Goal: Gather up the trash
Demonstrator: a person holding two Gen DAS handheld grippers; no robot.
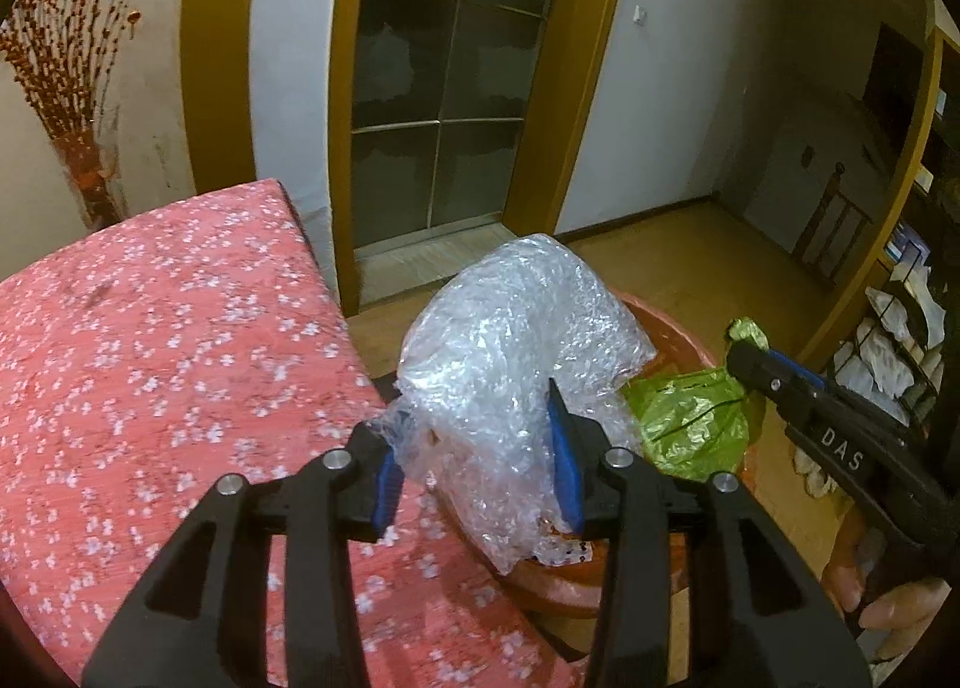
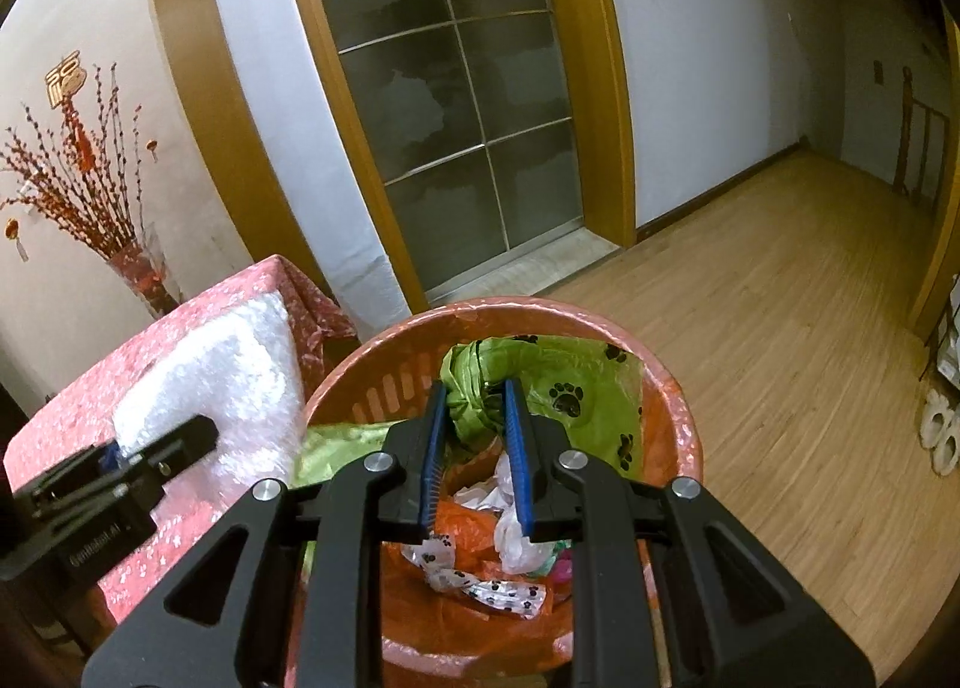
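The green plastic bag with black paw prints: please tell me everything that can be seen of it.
The green plastic bag with black paw prints is thin, glossy and crumpled. The right gripper pinches its bunched upper part between blue pads, while the rest drapes inside the round orange waste basket, over white and printed wrappers. From the left wrist view it lies beside the clear bubble wrap.

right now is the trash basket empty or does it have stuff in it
It has stuff in it: crumpled white scraps and paw-print wrappers lie at the bottom of the orange basket.
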